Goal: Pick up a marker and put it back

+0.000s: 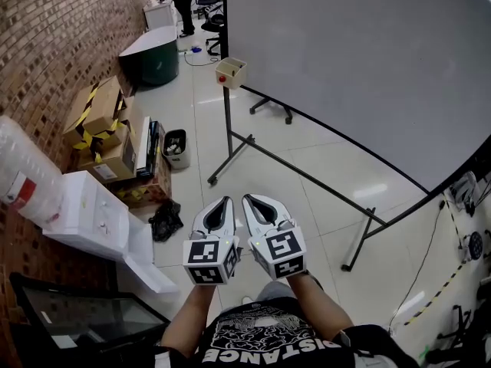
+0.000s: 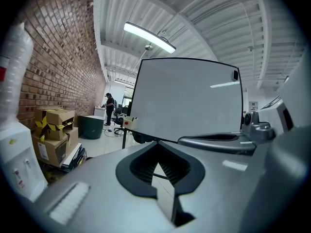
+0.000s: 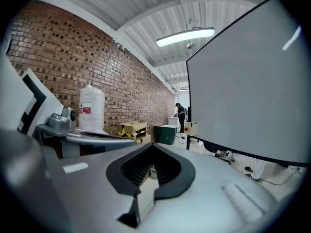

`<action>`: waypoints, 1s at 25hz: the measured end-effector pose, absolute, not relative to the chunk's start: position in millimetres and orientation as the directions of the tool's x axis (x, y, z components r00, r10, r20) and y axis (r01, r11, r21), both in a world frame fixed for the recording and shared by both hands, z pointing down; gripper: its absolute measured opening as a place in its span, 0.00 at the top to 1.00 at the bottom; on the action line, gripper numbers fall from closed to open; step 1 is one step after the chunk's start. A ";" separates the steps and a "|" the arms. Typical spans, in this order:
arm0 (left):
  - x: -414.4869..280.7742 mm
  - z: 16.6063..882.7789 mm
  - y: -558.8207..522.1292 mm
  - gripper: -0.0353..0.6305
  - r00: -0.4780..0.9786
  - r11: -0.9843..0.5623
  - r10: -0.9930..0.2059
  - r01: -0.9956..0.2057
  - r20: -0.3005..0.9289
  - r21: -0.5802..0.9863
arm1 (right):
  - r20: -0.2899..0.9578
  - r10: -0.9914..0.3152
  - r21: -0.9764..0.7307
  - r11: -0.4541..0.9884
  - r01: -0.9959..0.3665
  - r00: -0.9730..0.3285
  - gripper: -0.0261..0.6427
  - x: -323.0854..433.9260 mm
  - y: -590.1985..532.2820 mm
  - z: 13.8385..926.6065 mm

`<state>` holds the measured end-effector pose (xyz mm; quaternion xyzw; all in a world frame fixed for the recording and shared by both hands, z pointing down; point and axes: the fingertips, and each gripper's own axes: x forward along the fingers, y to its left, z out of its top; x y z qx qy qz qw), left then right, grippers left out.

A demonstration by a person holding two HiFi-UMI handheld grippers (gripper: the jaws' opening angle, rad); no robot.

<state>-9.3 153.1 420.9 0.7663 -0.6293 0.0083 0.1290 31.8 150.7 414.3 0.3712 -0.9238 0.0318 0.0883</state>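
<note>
Both pairs of jaws are clenched on nothing. The left gripper point(image 1: 222, 204) and the right gripper point(image 1: 250, 202) are held side by side with their tips pointing ahead, and the hollow between each set of pads is empty. No marker can be made out in any view. My guess is that it sits in the small box point(image 1: 230, 72) with a red dot on its face, fixed to the stand post point(image 1: 227, 113) at the lower left corner of the whiteboard point(image 1: 360, 60), well ahead of the grippers across the floor point(image 1: 307, 159). The step in hand therefore looks like the approach, with the task hardly begun. To do it well, settle on one gripper for the pick and release its jaws before it reaches the box's rim, not over it. Come down from above the box so the pads close along the marker's barrel only. The box looks light on a thin post, so a sideways knock would likely rock it. Keep the idle gripper off the board's face, and mind the stand's feet point(image 1: 220, 167) splayed below the box. The cardboard boxes point(image 1: 96, 117) along the brick wall point(image 1: 54, 37) lie well to the left, clear of the path.
</note>
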 end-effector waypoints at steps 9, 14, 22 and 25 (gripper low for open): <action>-32.1 422.7 109.3 0.94 0.202 -0.174 -0.965 -0.970 0.167 0.169 | 0.155 -0.681 0.007 0.725 -0.689 -0.715 0.96 11.5 104.7 414.1; -45.0 419.8 70.4 0.94 0.198 -0.171 -0.966 -0.972 0.167 0.161 | 0.149 -0.673 0.015 0.734 -0.679 -0.725 0.96 -2.5 64.6 409.9; -64.5 415.5 -10.3 0.94 0.186 -0.161 -0.967 -0.976 0.174 0.147 | 0.140 -0.662 0.009 0.744 -0.668 -0.736 0.96 -23.0 -16.7 404.2; -68.5 414.7 -39.0 0.94 0.186 -0.162 -0.967 -0.976 0.174 0.142 | 0.145 -0.657 0.010 0.748 -0.663 -0.740 0.96 -29.3 -44.3 405.4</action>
